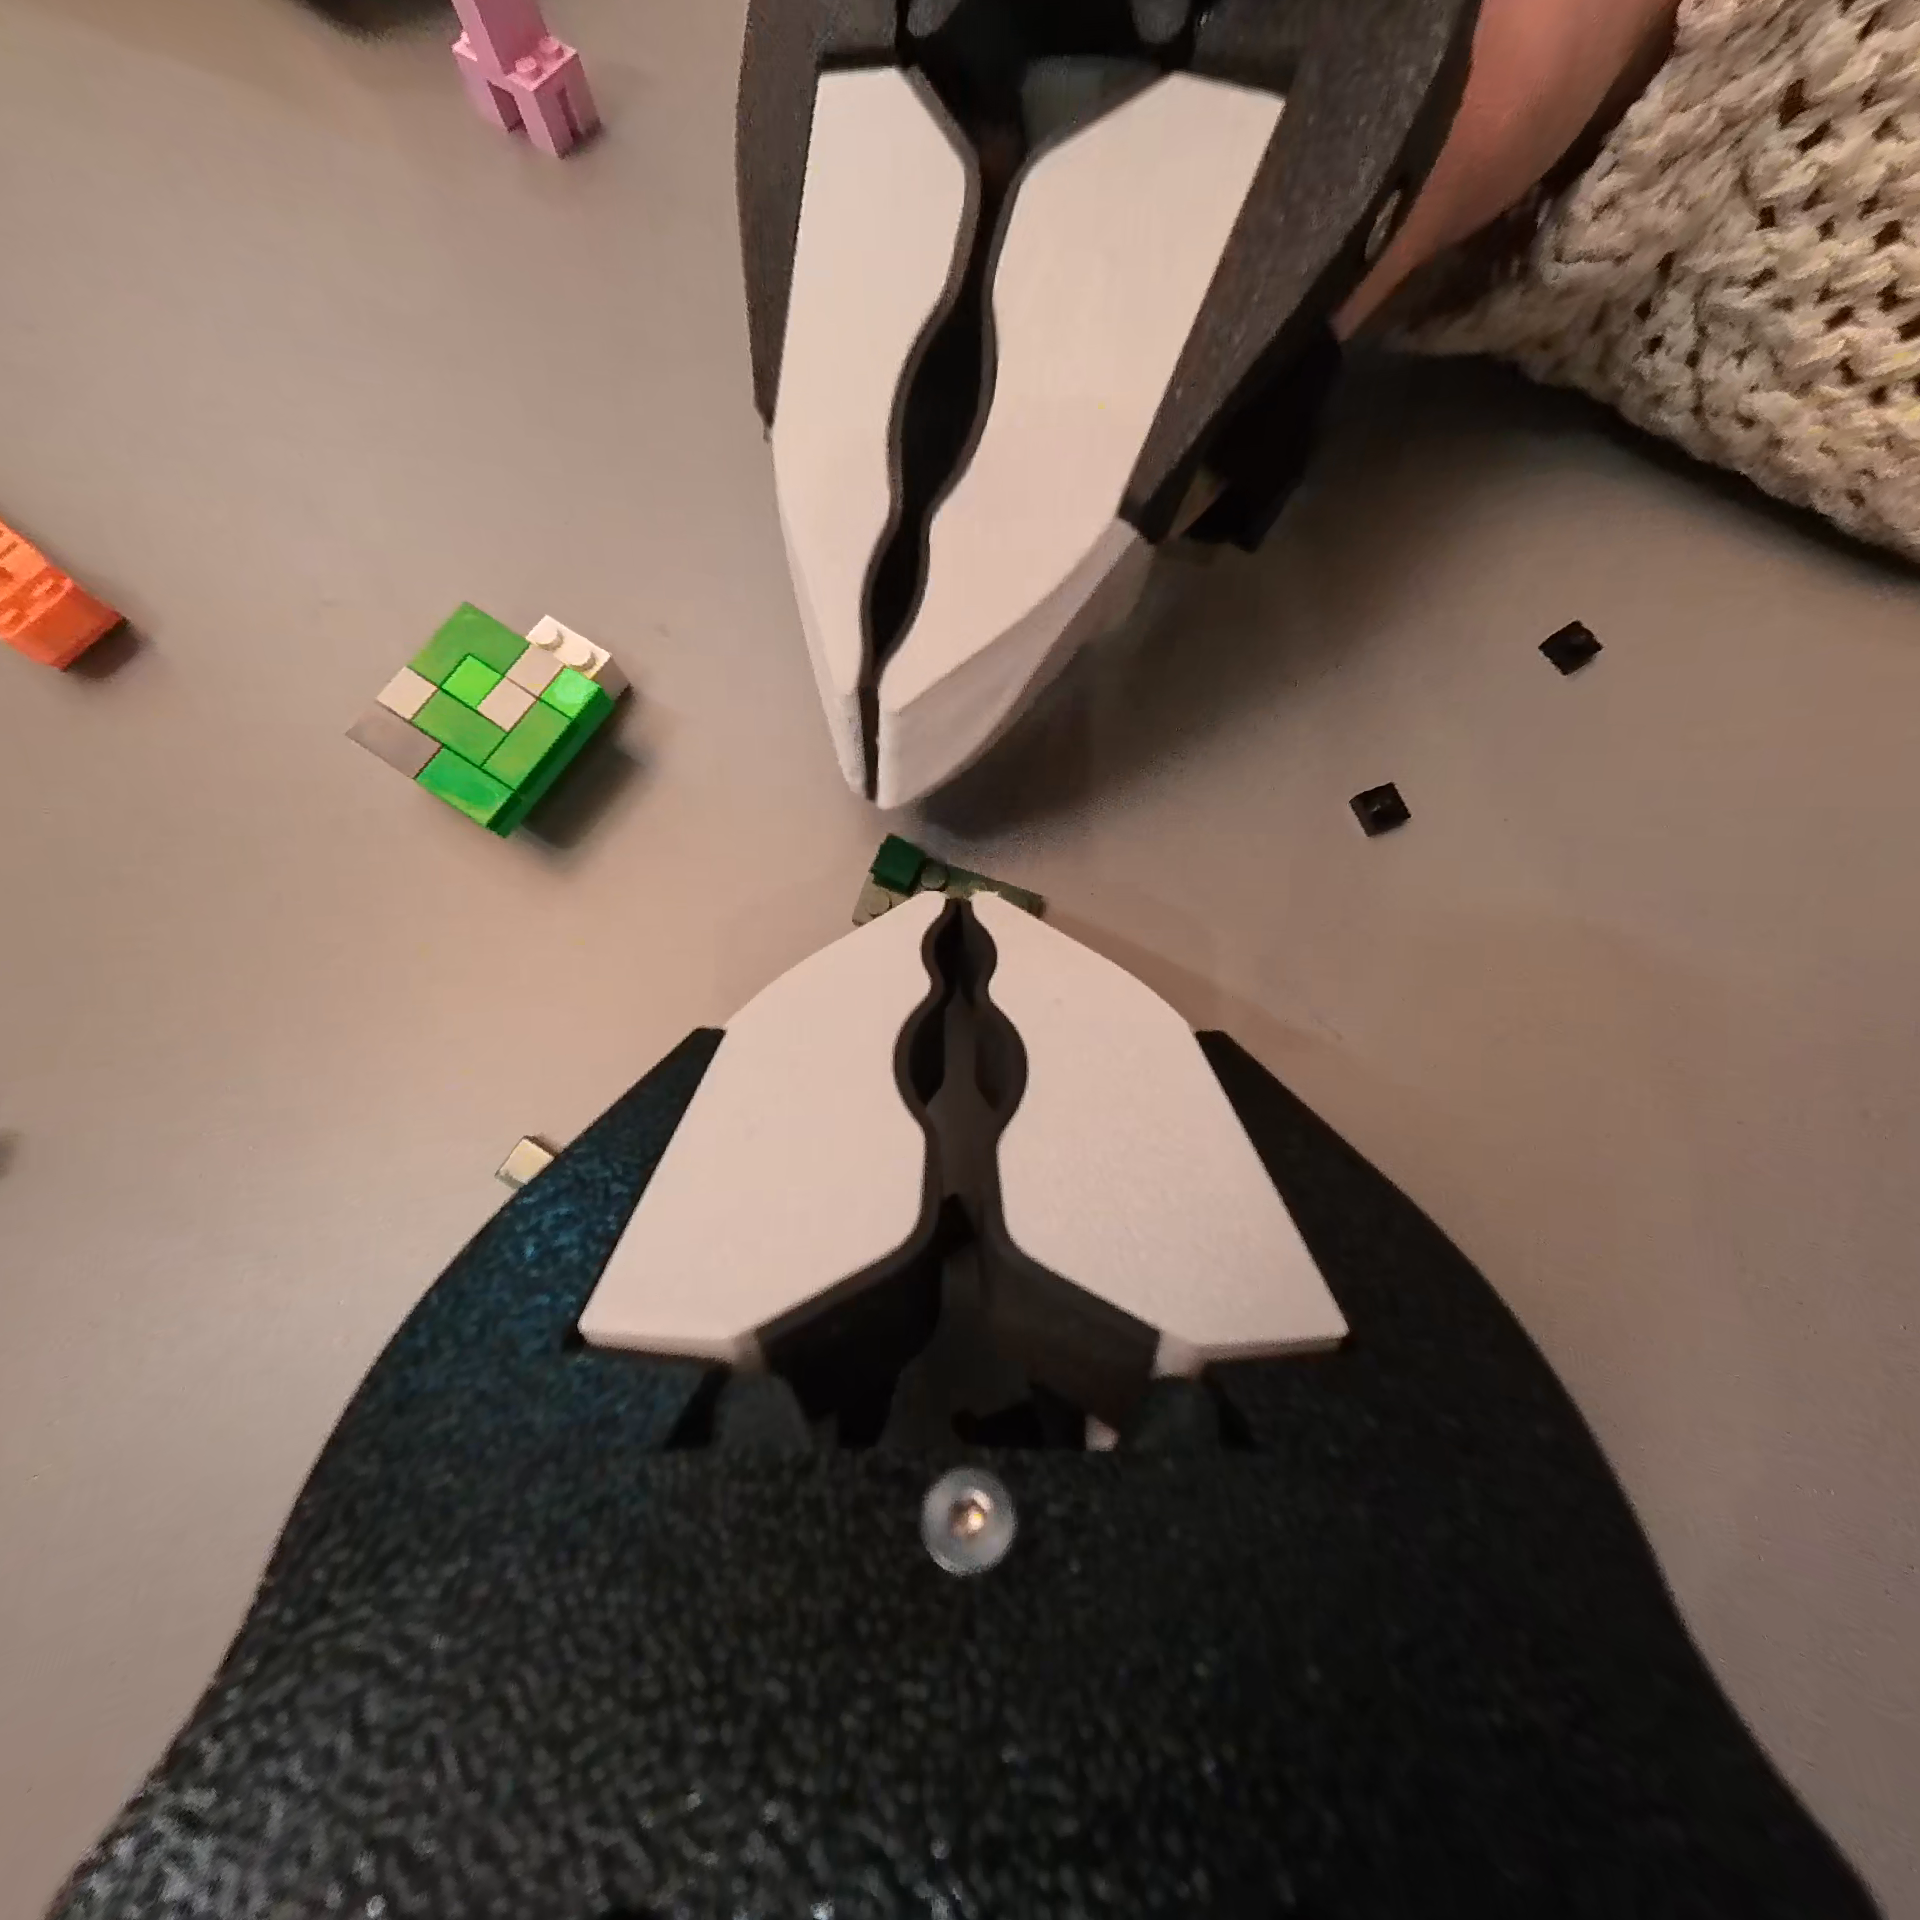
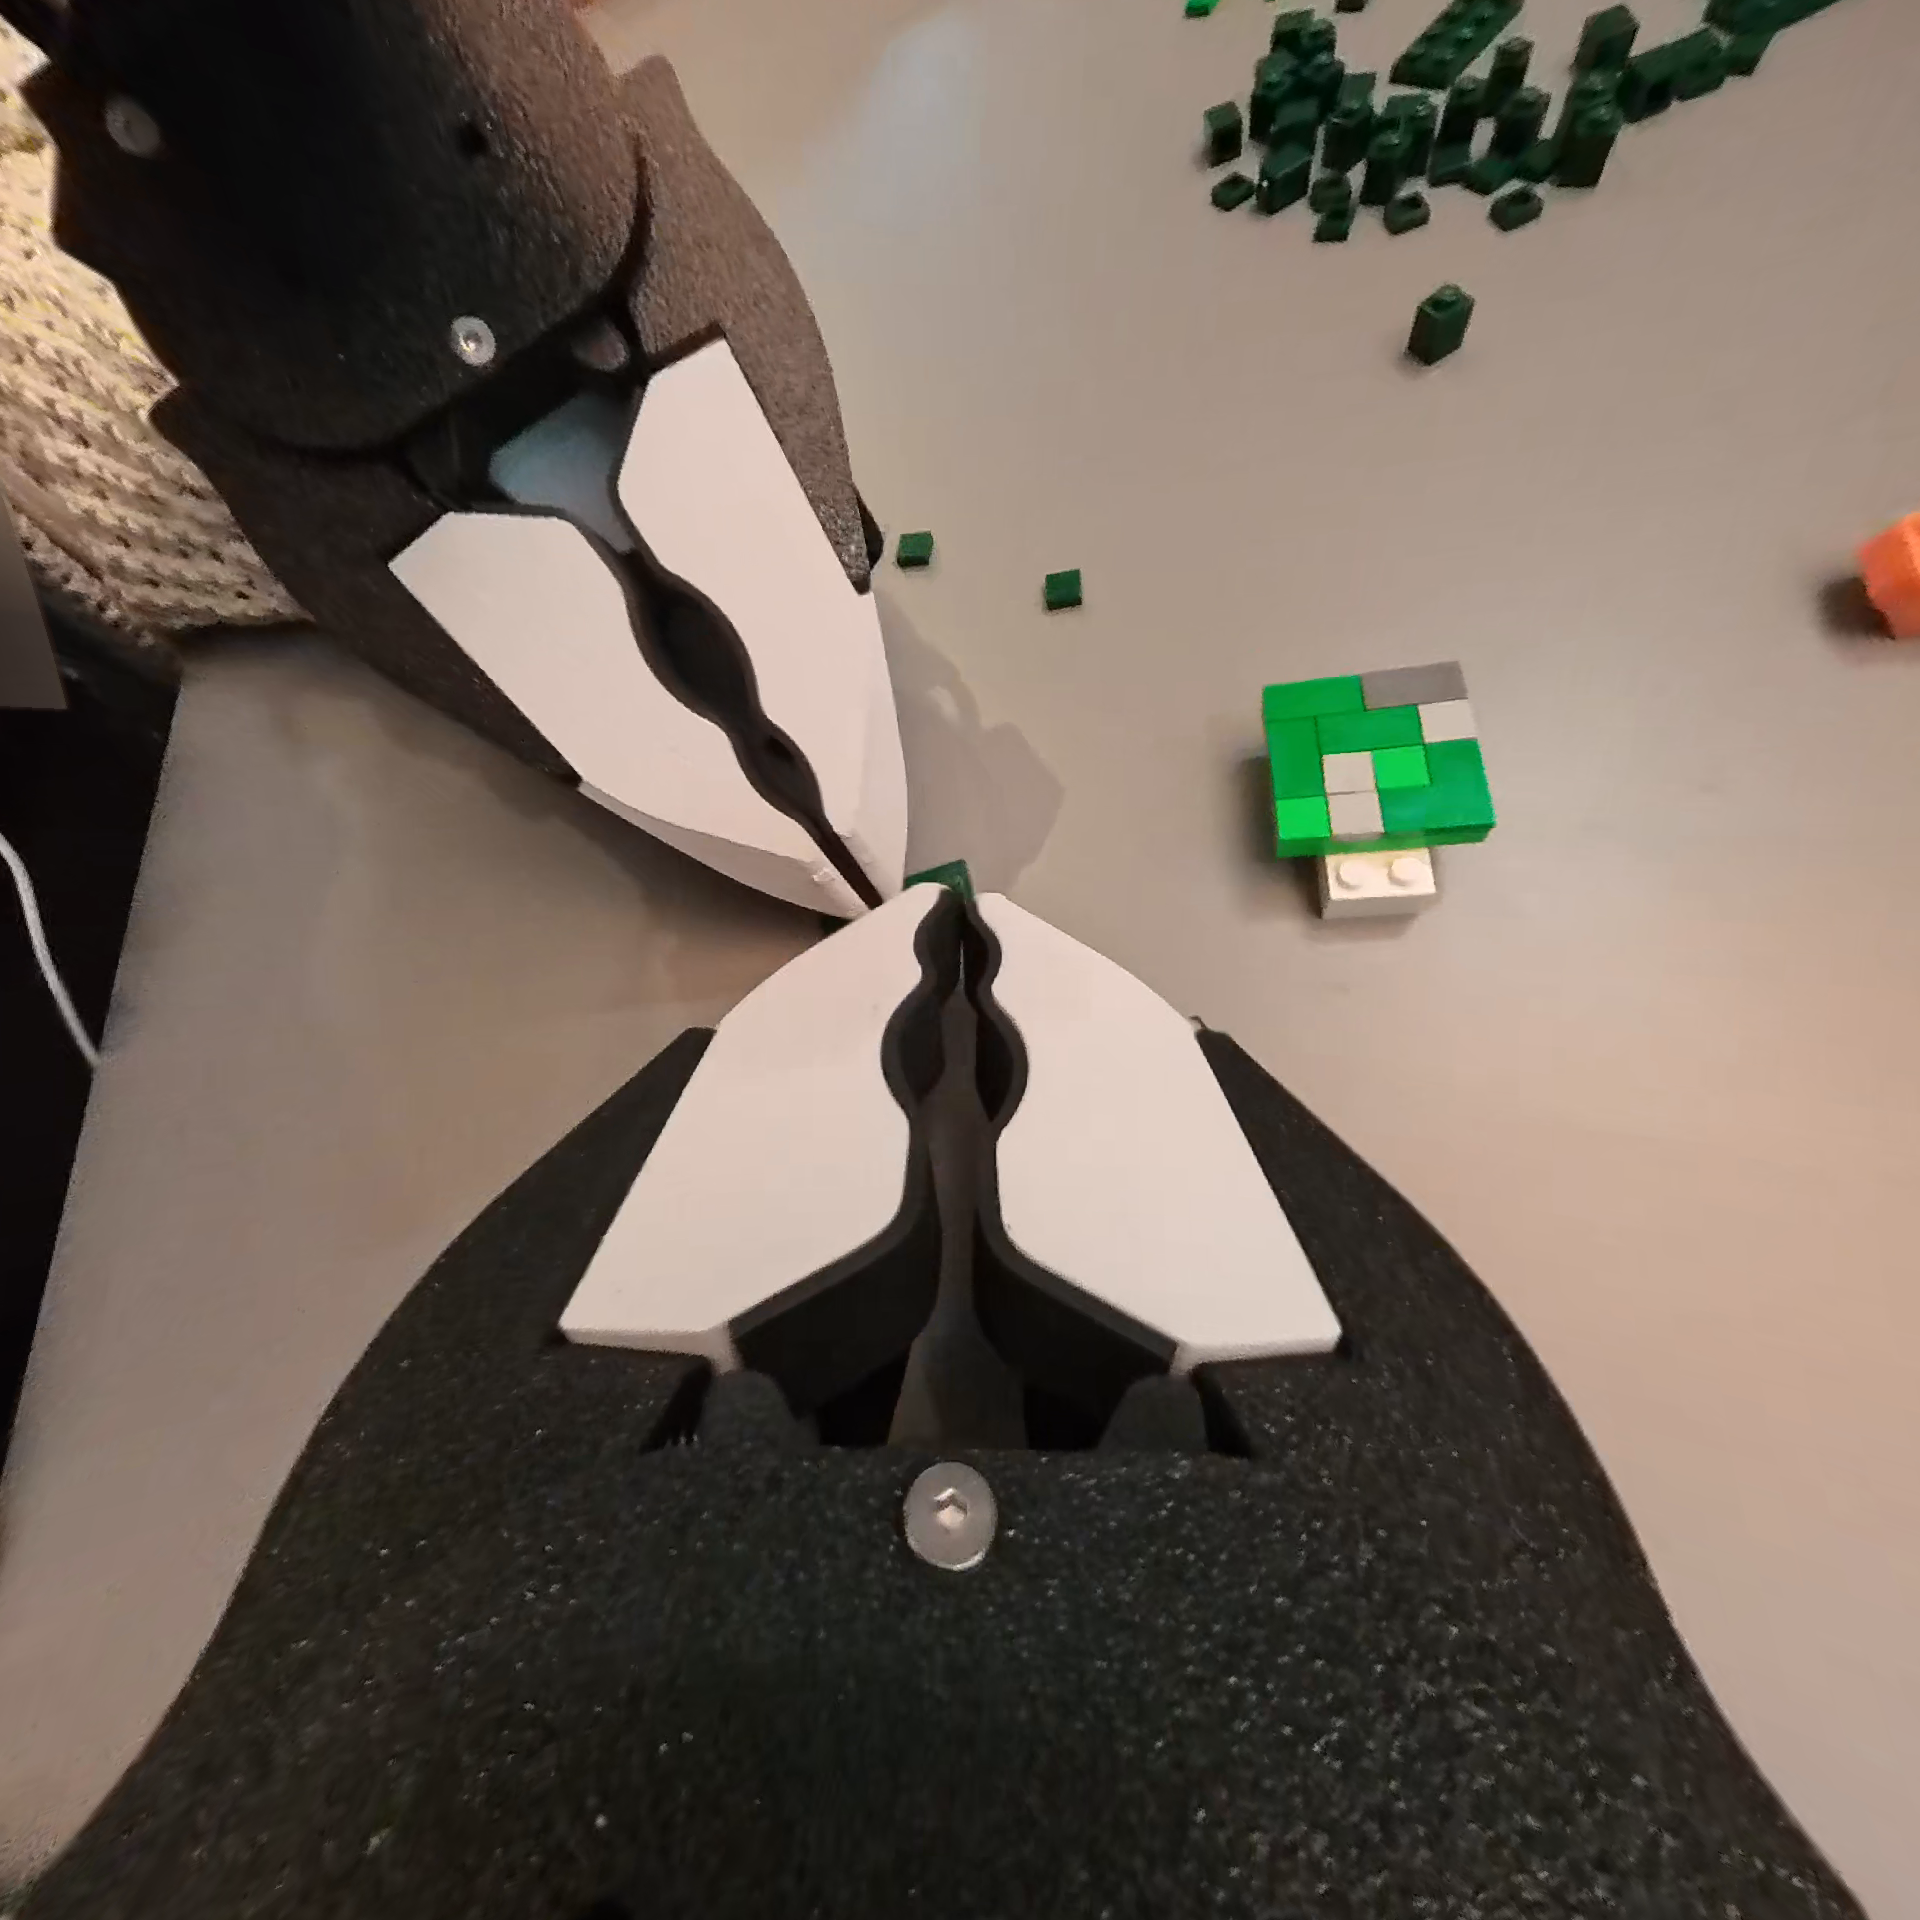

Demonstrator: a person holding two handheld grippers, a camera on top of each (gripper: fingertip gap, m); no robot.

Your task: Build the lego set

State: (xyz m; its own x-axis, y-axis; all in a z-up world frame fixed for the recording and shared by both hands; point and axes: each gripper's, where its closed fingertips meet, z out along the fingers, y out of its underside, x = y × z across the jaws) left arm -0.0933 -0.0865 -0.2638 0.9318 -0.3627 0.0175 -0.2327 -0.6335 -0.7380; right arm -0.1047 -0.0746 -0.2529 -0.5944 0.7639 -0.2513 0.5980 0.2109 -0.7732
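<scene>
My left gripper (image 1: 956, 906) is shut on a small thin dark green plate (image 1: 1003, 891) with a dark green 1x1 piece (image 1: 896, 860) on top. It holds the plate just over the grey table. My right gripper (image 1: 873, 795) comes in from the top, jaws shut and empty, its tips just short of that piece. In the right wrist view my right gripper (image 2: 956, 902) is tip to tip with the left gripper (image 2: 862, 899), and the dark green piece (image 2: 940, 876) shows between them. A bright green and grey tiled build (image 1: 488, 717) (image 2: 1371, 769) lies off to one side.
A pile of dark green bricks (image 2: 1455, 114) lies far right, with a single brick (image 2: 1439, 322) and two tiles (image 2: 914, 548) (image 2: 1062, 589) nearer. Two black pieces (image 1: 1569, 646) (image 1: 1380, 808), a pink build (image 1: 525, 88), an orange brick (image 1: 52, 603) and a knitted sleeve (image 1: 1714, 312) surround the work spot. My two grippers' fingertips are within a few centimetres of each other. From the right gripper's tips to the orange brick (image 1: 52, 603) is close to 15 centimeters.
</scene>
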